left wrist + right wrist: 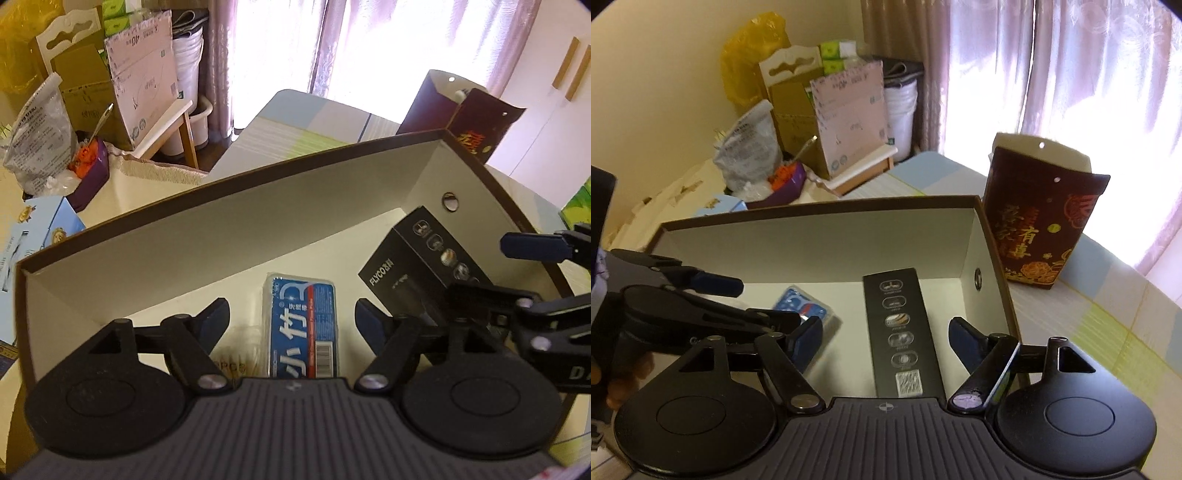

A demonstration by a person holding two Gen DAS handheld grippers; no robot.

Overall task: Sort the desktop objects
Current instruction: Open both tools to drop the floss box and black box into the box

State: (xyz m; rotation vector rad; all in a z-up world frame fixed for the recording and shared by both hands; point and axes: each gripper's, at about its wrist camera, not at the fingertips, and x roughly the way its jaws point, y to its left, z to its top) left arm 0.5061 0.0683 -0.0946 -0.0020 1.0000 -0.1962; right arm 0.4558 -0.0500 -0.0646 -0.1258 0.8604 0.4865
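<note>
Your left hand-held gripper (291,317) sits nearest, fingers spread wide and holding nothing, just above a blue packet (301,328) that lies flat on the floor of the cardboard box (221,229). Your right hand-held gripper (885,332) is likewise spread wide and empty, hovering over a long black carton (905,332) that lies in the same box, to the right of the packet and close to the wall with the round hole. The box stands on a bench (1108,317) covered with a pale cloth of blue, green and striped patches. A dark red gift bag (1038,221) stands upright just beyond the box's right corner. Past the bench, cardboard boxes, a yellow bag and white buckets pile against the wall, and curtains glow with strong daylight. The near ends of the packet and carton are hidden behind the gripper bodies.
</note>
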